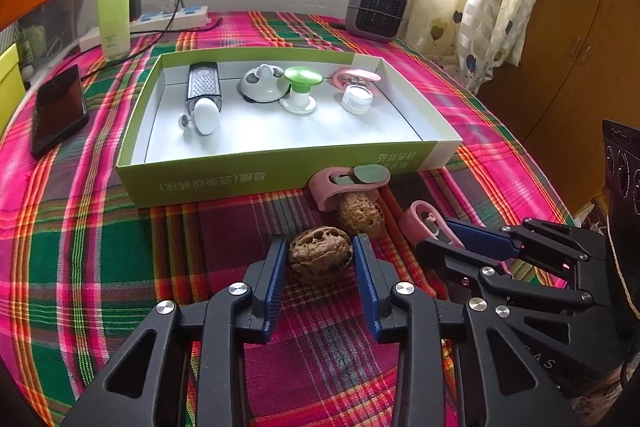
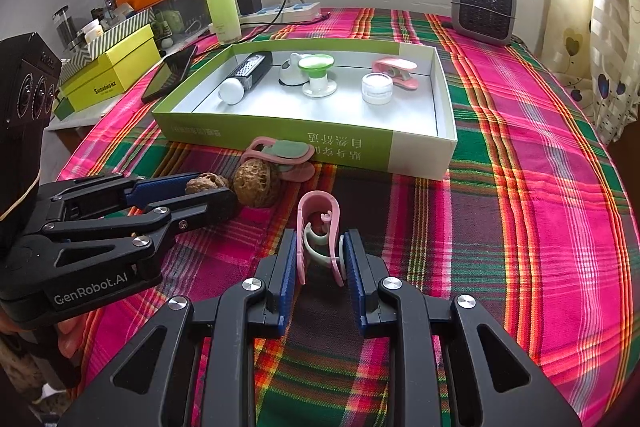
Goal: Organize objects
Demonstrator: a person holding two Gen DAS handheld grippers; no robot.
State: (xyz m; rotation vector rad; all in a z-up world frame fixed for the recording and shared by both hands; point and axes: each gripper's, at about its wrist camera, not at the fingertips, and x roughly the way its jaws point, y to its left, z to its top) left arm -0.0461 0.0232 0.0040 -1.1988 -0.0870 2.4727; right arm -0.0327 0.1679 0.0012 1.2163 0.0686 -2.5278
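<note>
Left wrist view: the green-and-white box [image 1: 280, 171] sits open on the plaid cloth [image 1: 80, 247], holding a grey grater [image 1: 204, 83], a white knob [image 1: 206, 115], a white round gadget [image 1: 262, 83], a green-topped stand [image 1: 302, 89], a small clear jar [image 1: 357, 99] and a pink clip [image 1: 356, 77]. Just before its front wall lie another pink clip with green pads [image 1: 348, 183] and a tall walnut [image 1: 360, 217], touching each other. The left gripper [image 1: 320, 251] is clamped on a rounder walnut [image 1: 320, 257]. The right gripper [image 2: 320, 255] pinches a pink clip standing on edge [image 2: 320, 227]. Behind the box stand a green bottle [image 1: 114, 11], a power strip [image 1: 176, 17] and a small heater [image 1: 376, 7]; a phone [image 1: 58, 111] lies left.
</note>
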